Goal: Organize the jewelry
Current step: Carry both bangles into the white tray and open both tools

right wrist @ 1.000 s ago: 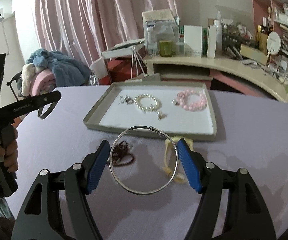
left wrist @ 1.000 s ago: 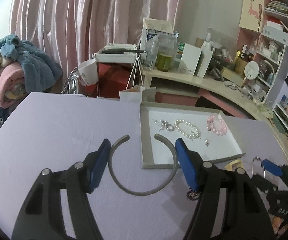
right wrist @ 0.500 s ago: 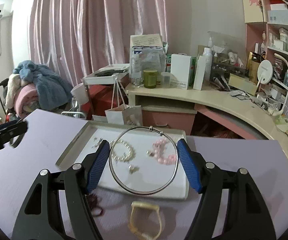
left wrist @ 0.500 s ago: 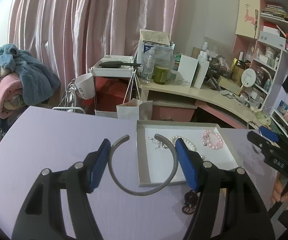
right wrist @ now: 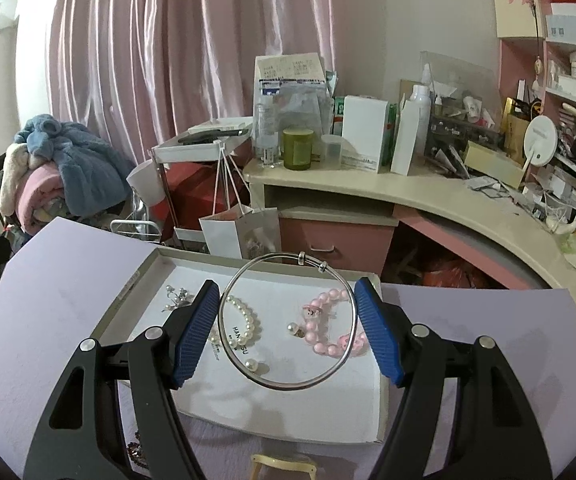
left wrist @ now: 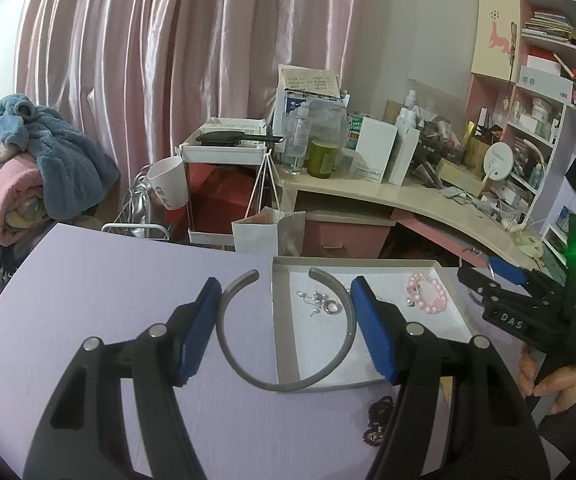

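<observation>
Left gripper (left wrist: 284,328): its blue pads are pressing on the outer sides of the grey open bangle (left wrist: 288,378), holding it clear of the table, gap pointing to the far side.
Right gripper (right wrist: 288,330): its pads are clamping the silver bangle (right wrist: 288,384) across its widest part, and the ring is hanging over the tray (right wrist: 128,284).
Where the jewelry is lying: the pearl bracelet (right wrist: 244,320) and pink bead bracelet (right wrist: 328,336) are resting inside the tray, with a small silver piece (left wrist: 322,304) at its far left; a dark bead bracelet (left wrist: 378,420) and a yellow bangle (right wrist: 284,466) are lying on the purple table (left wrist: 108,280), just near of the tray.
Grey open bangle, handling: it is looking light, stiff yet springy; being an open C, it is likely flexing under squeeze, so a mid-arc hold on both sides is suiting it best.
Silver bangle, handling: thin, hard, smooth metal, probably slippery against the pads; it is sitting only on two narrow contact lines, so it could be twisting or popping out if tilted.
Beaded pieces, handling: these are looking limp and likely to drape and roll; pinching across one strand is seeming wiser than spanning them.
Release judgement: both rings are needing a low, level set-down on bare tray floor, away from the beads.
</observation>
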{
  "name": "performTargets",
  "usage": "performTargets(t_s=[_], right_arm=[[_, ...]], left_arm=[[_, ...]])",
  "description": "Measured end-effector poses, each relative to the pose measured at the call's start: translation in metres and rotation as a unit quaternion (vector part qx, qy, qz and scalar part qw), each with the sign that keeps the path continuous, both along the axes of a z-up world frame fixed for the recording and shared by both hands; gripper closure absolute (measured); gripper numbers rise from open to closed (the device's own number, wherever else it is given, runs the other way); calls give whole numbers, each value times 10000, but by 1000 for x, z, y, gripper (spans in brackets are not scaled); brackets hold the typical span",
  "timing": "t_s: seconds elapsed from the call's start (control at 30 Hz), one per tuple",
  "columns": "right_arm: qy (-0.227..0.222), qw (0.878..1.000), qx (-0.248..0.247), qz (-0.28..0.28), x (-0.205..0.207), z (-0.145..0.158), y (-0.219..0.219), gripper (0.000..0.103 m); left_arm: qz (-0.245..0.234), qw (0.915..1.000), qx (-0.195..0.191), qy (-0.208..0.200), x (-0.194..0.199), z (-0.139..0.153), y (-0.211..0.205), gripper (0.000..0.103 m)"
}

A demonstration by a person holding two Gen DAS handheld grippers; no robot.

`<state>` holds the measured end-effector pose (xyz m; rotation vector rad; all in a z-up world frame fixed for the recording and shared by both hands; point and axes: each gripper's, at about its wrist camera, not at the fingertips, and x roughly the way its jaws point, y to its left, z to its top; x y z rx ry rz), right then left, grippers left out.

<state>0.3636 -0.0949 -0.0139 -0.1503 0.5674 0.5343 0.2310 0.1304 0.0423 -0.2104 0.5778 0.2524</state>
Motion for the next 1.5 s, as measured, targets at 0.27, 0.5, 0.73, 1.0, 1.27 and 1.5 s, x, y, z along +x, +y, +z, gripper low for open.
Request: performTargets(t_s=[0.27,0.5,0.73,1.0,1.27,1.5], right_arm=[[227,9995,-167,-139,11,-16,3,32],[420,9985,-169,-295,22,-23,-5,32],[579,9976,-319,-220,25,-35,4,32],[651,9974,-254,-174,22,-34,3,20],[593,9961,203,-617,24,-16,-29,20],[624,9942,400,-776,25,-13,-41,20]], left_arm=[[-30,10000,-8,44,8,-1,-1,37],[5,10000,-17,39,7,-6,0,37],[-2,10000,-15,42,8,-7,0,37],[13,10000,-52,81,7,-14,-1,37],[-39,9998,-117,145,9,-20,-1,37],[-167,9991,-292,261,18,-27,-6,37]])
